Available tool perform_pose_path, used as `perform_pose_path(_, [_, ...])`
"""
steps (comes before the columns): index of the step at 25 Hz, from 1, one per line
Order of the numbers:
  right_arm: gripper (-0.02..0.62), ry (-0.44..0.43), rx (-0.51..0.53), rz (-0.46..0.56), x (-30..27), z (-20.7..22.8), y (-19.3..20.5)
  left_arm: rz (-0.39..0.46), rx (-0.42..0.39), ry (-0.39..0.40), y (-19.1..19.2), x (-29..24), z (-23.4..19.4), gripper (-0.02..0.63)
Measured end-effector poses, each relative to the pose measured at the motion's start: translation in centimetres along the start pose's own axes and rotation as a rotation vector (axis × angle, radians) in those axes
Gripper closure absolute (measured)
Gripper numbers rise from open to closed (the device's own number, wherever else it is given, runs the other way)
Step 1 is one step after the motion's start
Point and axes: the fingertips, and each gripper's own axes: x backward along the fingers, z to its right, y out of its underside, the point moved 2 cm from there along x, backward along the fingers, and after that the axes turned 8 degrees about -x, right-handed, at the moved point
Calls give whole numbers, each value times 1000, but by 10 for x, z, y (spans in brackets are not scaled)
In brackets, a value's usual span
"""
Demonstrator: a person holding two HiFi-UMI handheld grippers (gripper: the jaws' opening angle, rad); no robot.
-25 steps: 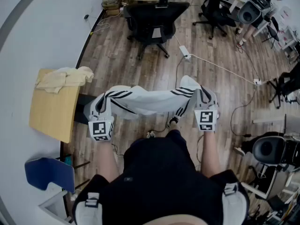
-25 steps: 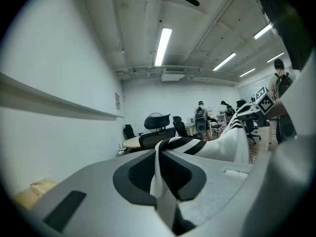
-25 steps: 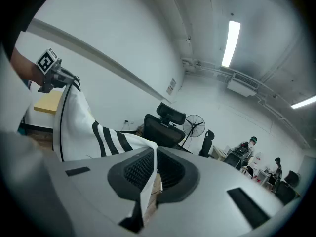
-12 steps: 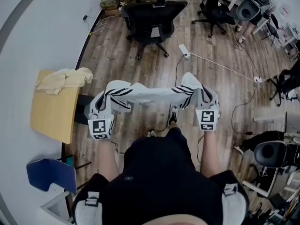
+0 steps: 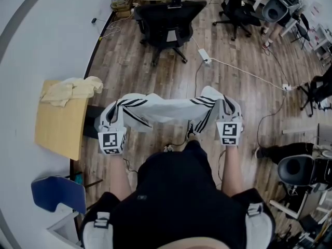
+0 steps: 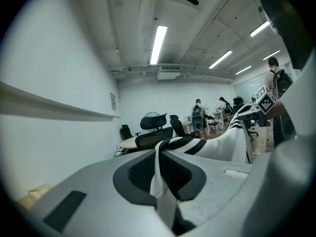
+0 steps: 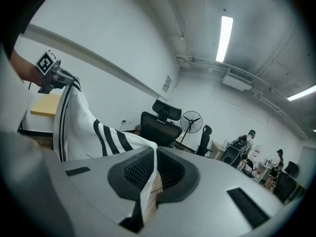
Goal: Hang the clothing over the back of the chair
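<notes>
**Head view with both gripper views — garment held out, chair not yet reached.** The clothing (white, with black stripes near each end) is off the floor, stretched in front of the person between the two tools; its long axis runs side to side across the body, roughly level, with a slight sag in the middle and loose folds hanging below each held end. Left gripper: jaws pressed together on a thin fold of the white fabric, which rises between the dark pads. Right gripper: jaws likewise pinching a fabric edge, the cloth running off toward the other hand. The black office chair stands straight ahead across the wooden floor, well apart from the garment; its headrest and back also lie side to side, so the garment's axis looks near parallel to the back it must straddle. Neither hand is clearly the nearer — the chair sits about midway between them; by this reading, the coming move is a walk forward and a lift of both ends together over the back. At the person's left is a wooden table carrying a cream cloth; neither belongs to the task.
</notes>
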Motion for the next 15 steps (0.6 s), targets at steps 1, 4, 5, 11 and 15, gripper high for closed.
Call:
perform_pose_path(1, [594, 1, -3, -5, -2, 0, 0, 0, -1, 0, 0, -2, 0, 591])
perform_pose_path(4, [594, 4, -15, -23, -6, 3, 4, -3, -8, 3, -3, -8, -1, 589])
perform_pose_path(5, [594, 4, -17, -27, -7, 5, 4, -5, -10, 5, -5, -11, 0, 591])
perform_pose_path(11, [594, 1, -42, -37, -23, 20, 13, -21, -15, 18, -7, -36, 7, 589])
perform_pose_path(15, [594, -19, -43, -16, -47, 35, 9, -42, -22, 24, -11, -59, 11, 591])
